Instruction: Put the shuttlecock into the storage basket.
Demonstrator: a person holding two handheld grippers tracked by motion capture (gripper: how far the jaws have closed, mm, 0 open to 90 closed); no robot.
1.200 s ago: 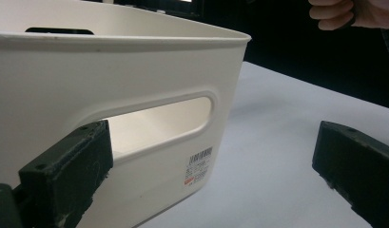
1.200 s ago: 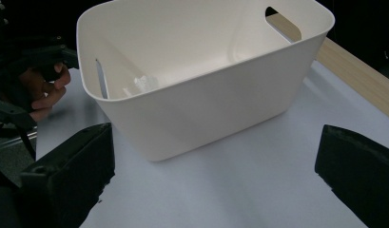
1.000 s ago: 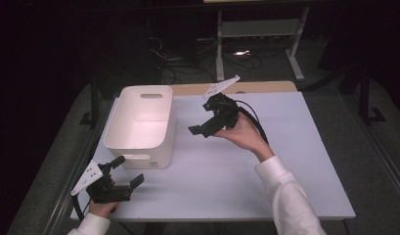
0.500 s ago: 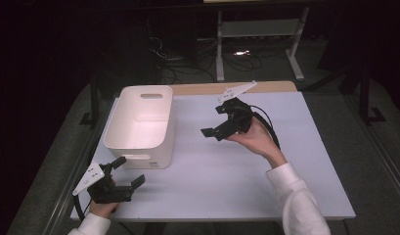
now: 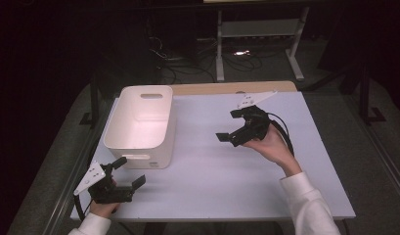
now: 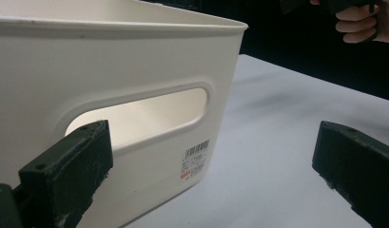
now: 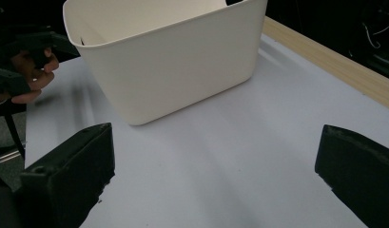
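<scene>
A white plastic bin with handle slots stands empty on the left half of the table. My left gripper is held low at the near left corner, just in front of the bin, and is open with nothing between its jaws. In the left gripper view the bin's near wall with its handle slot and barcode label lies close ahead of the left gripper. My right gripper hovers above the table's middle right, open and empty, pointing toward the bin.
The table has a pale sheet over it and a wooden strip along its far edge. A metal stand and cables lie on the dark floor beyond. The other hand appears far off.
My right gripper has drifted to the right, away from the bin, and a little nearer to the person. The left gripper has hardly moved.
</scene>
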